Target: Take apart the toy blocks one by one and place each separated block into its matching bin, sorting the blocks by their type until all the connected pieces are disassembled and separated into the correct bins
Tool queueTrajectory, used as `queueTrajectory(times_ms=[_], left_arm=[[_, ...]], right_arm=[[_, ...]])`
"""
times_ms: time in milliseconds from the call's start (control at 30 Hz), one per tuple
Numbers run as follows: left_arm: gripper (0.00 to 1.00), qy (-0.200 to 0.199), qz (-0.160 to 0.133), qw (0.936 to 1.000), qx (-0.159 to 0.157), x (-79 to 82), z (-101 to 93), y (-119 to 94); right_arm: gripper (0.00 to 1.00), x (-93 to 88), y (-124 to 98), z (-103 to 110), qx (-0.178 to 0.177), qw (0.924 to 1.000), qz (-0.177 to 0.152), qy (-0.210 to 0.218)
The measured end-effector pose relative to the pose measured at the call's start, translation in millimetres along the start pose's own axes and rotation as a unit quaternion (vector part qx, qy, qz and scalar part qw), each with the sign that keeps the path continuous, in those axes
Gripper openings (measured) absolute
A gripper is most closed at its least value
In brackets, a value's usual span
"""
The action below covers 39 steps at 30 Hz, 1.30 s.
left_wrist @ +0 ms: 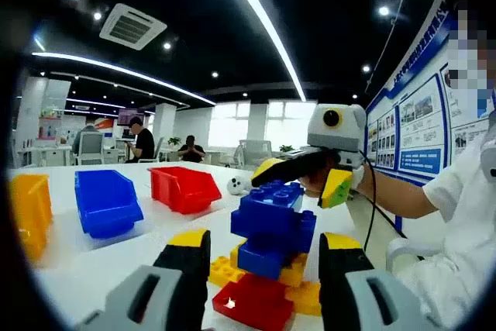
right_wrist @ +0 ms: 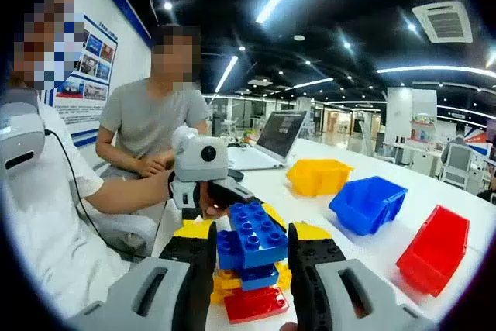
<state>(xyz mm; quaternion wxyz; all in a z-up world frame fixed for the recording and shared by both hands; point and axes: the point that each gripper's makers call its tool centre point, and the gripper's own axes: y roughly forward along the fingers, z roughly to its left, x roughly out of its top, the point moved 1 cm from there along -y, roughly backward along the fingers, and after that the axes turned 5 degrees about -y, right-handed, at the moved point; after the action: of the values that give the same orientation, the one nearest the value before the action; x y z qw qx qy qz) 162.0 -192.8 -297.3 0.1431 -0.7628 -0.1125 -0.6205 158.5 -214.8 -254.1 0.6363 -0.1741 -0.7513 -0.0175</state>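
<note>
Right gripper clamps the top blue block; left gripper straddles the stack, jaws apart, contact unclear, its base cut off.

Open laptop on white table

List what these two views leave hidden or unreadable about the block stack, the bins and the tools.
- Block stack: its base, in the left gripper view, cut off by the lower edge and flanked by the left tool.
- Yellow blocks: the count, in the right gripper view, mostly covered by the blue blocks and the right tool.
- Blue bin, yellow bin, red bin: insides hidden by their walls.
- Wall posters: text too small.
</note>
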Motion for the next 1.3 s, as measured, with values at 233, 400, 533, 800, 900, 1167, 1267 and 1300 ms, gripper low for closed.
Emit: queueTrajectory(times_ms=[233, 400, 533, 800, 900, 1167, 1267, 1300], left_arm=[[0.44, -0.013, 0.003, 0.9998, -0.017, -2.0, -5.6, 1.7], [0.44, -0.001, 0.008, 0.9998, -0.020, -2.2, -8.0, 2.3], [0.43, -0.001, 0.013, 0.9996, -0.024, -1.8, -8.7, 1.5], [0.43, -0.017, 0.020, 0.9993, -0.028, -0.2, -3.8, 1.8], [0.43, -0.015, 0.022, 0.9992, -0.029, -1.9, -6.7, 2.4], [0.39, -0.027, 0.020, 0.9992, -0.022, -2.7, -13.5, 6.0], [0.38, -0.011, 0.021, 0.9995, -0.019, -3.9, -17.6, 8.6], [0.38, -0.003, 0.022, 0.9996, -0.018, -5.0, -19.3, 8.4]], right_arm=[[0.30, -6.1, 5.6, -2.5, 0.001, 1.0000, 0.006, 0.005], [0.26, -7.3, 7.0, -0.8, 0.008, 0.9999, 0.010, -0.002], [0.26, -7.9, 5.9, 0.4, 0.013, 0.9998, 0.011, -0.007], [0.25, -6.8, 6.0, 0.0, 0.013, 0.9996, 0.004, -0.024], [0.25, -6.1, 6.0, 0.1, 0.014, 0.9995, 0.002, -0.028], [0.24, -1.6, 2.8, -2.7, 0.006, 0.9954, -0.022, -0.093], [0.24, 6.8, 10.1, -6.0, 0.004, 0.9956, -0.020, -0.091], [0.24, 7.3, 11.0, -7.3, 0.002, 0.9966, -0.020, -0.080]])
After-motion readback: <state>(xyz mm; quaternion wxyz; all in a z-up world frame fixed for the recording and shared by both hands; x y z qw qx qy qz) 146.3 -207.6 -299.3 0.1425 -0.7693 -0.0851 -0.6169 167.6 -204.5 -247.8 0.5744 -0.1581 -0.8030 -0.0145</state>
